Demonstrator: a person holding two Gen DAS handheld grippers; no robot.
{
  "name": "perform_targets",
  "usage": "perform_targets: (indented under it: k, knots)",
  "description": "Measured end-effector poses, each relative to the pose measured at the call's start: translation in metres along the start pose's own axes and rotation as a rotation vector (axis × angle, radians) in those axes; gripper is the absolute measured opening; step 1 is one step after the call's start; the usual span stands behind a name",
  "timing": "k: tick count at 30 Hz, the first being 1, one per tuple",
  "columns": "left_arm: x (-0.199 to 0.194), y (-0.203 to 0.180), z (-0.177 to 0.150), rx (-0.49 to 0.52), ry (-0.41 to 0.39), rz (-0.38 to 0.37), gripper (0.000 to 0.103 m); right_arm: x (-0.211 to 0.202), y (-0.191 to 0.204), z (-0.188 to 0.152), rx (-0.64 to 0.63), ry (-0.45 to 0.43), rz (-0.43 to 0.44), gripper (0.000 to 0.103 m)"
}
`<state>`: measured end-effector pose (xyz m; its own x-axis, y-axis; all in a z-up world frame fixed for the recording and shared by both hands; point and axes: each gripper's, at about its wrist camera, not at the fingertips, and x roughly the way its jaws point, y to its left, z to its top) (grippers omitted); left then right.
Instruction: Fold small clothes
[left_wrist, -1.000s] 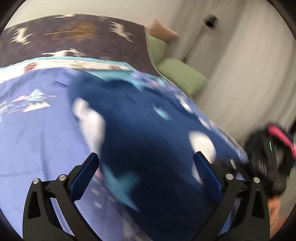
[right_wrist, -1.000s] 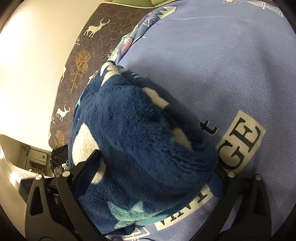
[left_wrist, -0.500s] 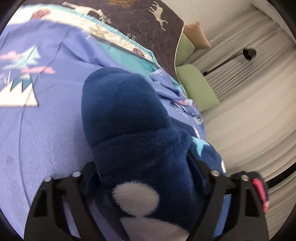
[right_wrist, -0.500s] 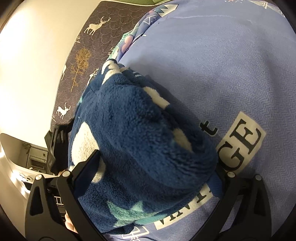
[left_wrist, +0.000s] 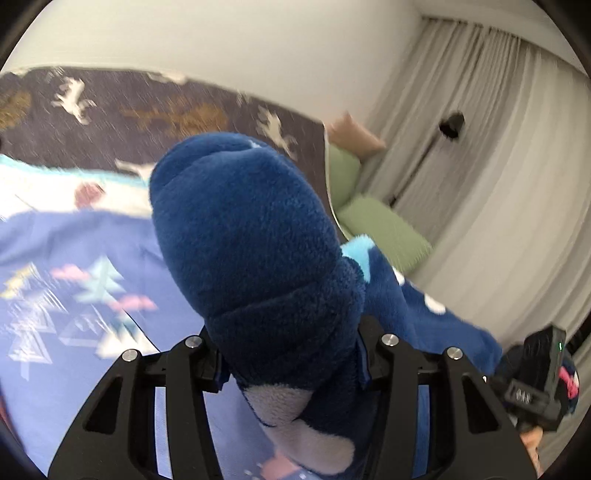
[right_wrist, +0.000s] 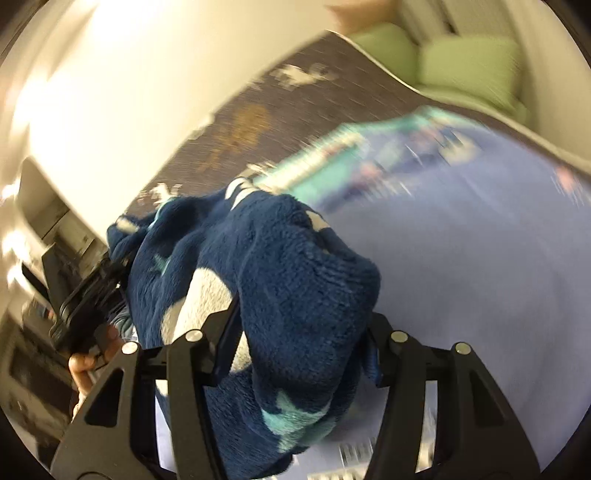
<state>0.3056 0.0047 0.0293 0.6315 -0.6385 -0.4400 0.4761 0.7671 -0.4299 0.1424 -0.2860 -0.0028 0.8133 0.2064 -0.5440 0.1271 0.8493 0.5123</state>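
A dark blue fleece garment with white and teal shapes bulges up between the jaws of my left gripper. The jaws are closing and the pads pinch the fleece. Its other end fills my right gripper, whose jaws are also closing on the cloth. The garment hangs raised above the lavender bedspread. In the left wrist view the right gripper's body shows at the lower right. In the right wrist view the left gripper's body and a hand show at the left.
The bedspread has printed trees and letters. Behind it lies a dark blanket with deer. Green cushions and a pale curtain stand at the right, with a white wall beyond. Furniture sits left in the right wrist view.
Both pairs of jaws have narrowed onto the fleece. Both grippers have risen and lifted the garment off the bedspread. The right view has rolled and now shows the wall and cushions.
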Motion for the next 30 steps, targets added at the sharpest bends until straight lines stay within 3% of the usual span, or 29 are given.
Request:
perform_targets:
  k: [3,7,11,15,19,21,23,24,25,27,30]
  knots:
    - [-0.012,0.019,0.028,-0.02,-0.055,0.07,0.052,0.039,0.035,0.061,-0.106,0.032,0.086,0.055]
    - [-0.009,0.058,0.061,-0.093,-0.085,0.163,0.052,0.1,0.082,0.113,-0.2,0.064,0.118,0.055]
    - [0.003,0.099,0.078,-0.137,-0.12,0.266,0.052,0.165,0.122,0.14,-0.271,0.062,0.118,0.055]
    - [0.018,0.146,0.071,-0.183,-0.084,0.345,0.052,0.228,0.133,0.134,-0.293,0.118,0.113,0.055]
    - [0.049,0.186,0.046,-0.224,0.001,0.409,0.053,0.294,0.118,0.105,-0.282,0.22,0.084,0.056]
    - [0.071,0.207,0.025,-0.235,0.092,0.455,0.061,0.321,0.109,0.085,-0.285,0.28,0.024,0.061]
    - [0.097,0.224,-0.003,-0.207,0.21,0.606,0.067,0.349,0.095,0.062,-0.33,0.31,-0.141,0.073]
    - [0.1,0.228,-0.009,-0.195,0.213,0.628,0.068,0.359,0.088,0.049,-0.362,0.315,-0.209,0.074]
    - [0.1,0.23,-0.015,-0.182,0.199,0.631,0.073,0.361,0.08,0.043,-0.358,0.316,-0.215,0.074]
    - [0.09,0.229,-0.018,-0.174,0.138,0.623,0.077,0.356,0.066,0.04,-0.278,0.3,-0.163,0.077]
    - [0.075,0.231,-0.018,-0.222,0.128,0.589,0.082,0.34,0.053,0.044,-0.205,0.3,-0.133,0.082]
